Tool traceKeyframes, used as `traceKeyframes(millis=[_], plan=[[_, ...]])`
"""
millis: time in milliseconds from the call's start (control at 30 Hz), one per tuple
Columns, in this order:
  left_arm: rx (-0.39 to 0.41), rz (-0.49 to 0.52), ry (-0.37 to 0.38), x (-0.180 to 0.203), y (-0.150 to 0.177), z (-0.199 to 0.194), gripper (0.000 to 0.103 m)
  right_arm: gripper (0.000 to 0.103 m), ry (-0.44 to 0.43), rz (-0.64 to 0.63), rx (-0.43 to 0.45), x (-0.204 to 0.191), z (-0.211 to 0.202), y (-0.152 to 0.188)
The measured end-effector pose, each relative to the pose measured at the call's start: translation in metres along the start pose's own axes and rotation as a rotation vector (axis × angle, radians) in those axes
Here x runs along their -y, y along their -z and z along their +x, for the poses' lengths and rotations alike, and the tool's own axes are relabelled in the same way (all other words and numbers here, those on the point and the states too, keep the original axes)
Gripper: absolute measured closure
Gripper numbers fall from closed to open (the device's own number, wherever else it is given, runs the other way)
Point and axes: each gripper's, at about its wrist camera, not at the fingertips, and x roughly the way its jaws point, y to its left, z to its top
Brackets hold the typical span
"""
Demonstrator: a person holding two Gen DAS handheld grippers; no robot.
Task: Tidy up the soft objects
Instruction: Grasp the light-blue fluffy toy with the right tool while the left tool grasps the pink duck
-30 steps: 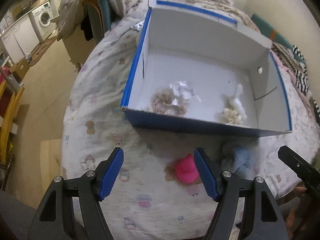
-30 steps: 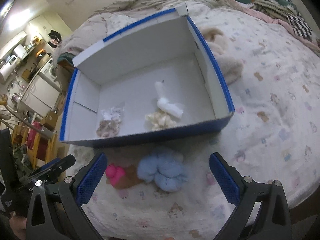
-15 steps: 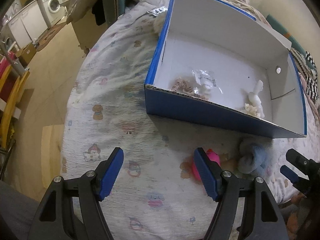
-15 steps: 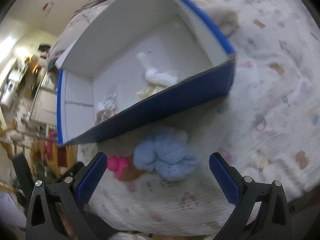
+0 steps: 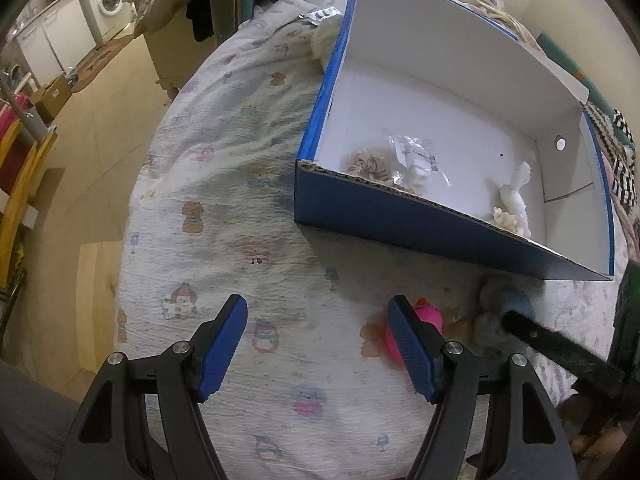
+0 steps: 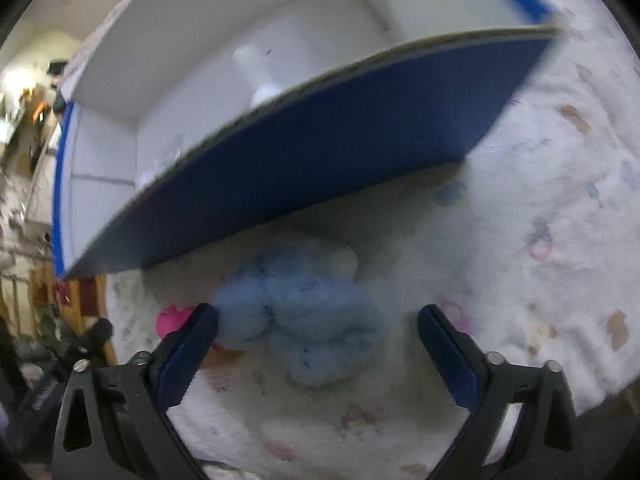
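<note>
A fluffy light-blue soft toy point(image 6: 304, 308) lies on the patterned bedsheet in front of the blue box point(image 6: 320, 152). My right gripper point(image 6: 316, 314) is low over it, jaws closing with the toy between them. The left pad is at its edge; the right pad stands apart from it. A pink soft toy point(image 5: 430, 316) lies just outside the right finger of my left gripper point(image 5: 318, 308), which is open over bare sheet. The blue toy point(image 5: 504, 300) and a black finger of the right gripper point(image 5: 552, 344) show in the left wrist view.
The white-lined box point(image 5: 400, 216) holds a beige knotted toy point(image 5: 368, 166), a clear plastic packet point(image 5: 416, 156) and a white and cream plush point(image 5: 514, 196). The bed's edge drops to the floor point(image 5: 92, 152) on the left. A cream plush point(image 5: 324, 40) lies behind the box.
The right gripper has dropped close to the blue toy and its jaws have narrowed around it. The left gripper sank slightly; the pink toy now sits beside its right finger.
</note>
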Motion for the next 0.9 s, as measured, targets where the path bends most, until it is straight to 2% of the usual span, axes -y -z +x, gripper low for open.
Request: traceKeyframes(millis=[33, 100, 167, 233, 400, 600, 800, 900], plan=[[0.001, -0.002, -0.001, -0.001, 0.000, 0.000, 0.033, 0.054, 0.003, -0.031, -0.007, -0.005, 0.003, 0.000], [0.000, -0.003, -0.002, -0.001, 0.000, 0.000, 0.033, 0.061, 0.012, -0.055, 0.004, -0.009, 0.001, 0.003], [-0.003, -0.004, 0.000, -0.002, 0.000, 0.001, 0.033, 0.078, 0.002, -0.062, 0.014, -0.009, -0.006, 0.005], [-0.007, -0.005, 0.001, -0.002, 0.001, 0.002, 0.033, 0.090, -0.010, -0.054, 0.025, -0.006, -0.015, 0.009], [-0.020, -0.001, 0.006, 0.001, 0.001, 0.007, 0.033, 0.092, -0.095, -0.041, 0.063, 0.003, -0.048, 0.018], [-0.031, -0.002, 0.021, 0.006, -0.001, 0.012, 0.033, 0.093, -0.137, -0.091, 0.130, -0.006, -0.082, 0.028], [-0.111, -0.012, 0.148, 0.018, -0.004, 0.035, 0.037, 0.093, -0.146, -0.127, 0.172, -0.011, -0.096, 0.032], [-0.113, 0.016, 0.167, 0.030, -0.006, 0.042, 0.037, 0.093, -0.134, -0.114, 0.156, -0.004, -0.088, 0.030]])
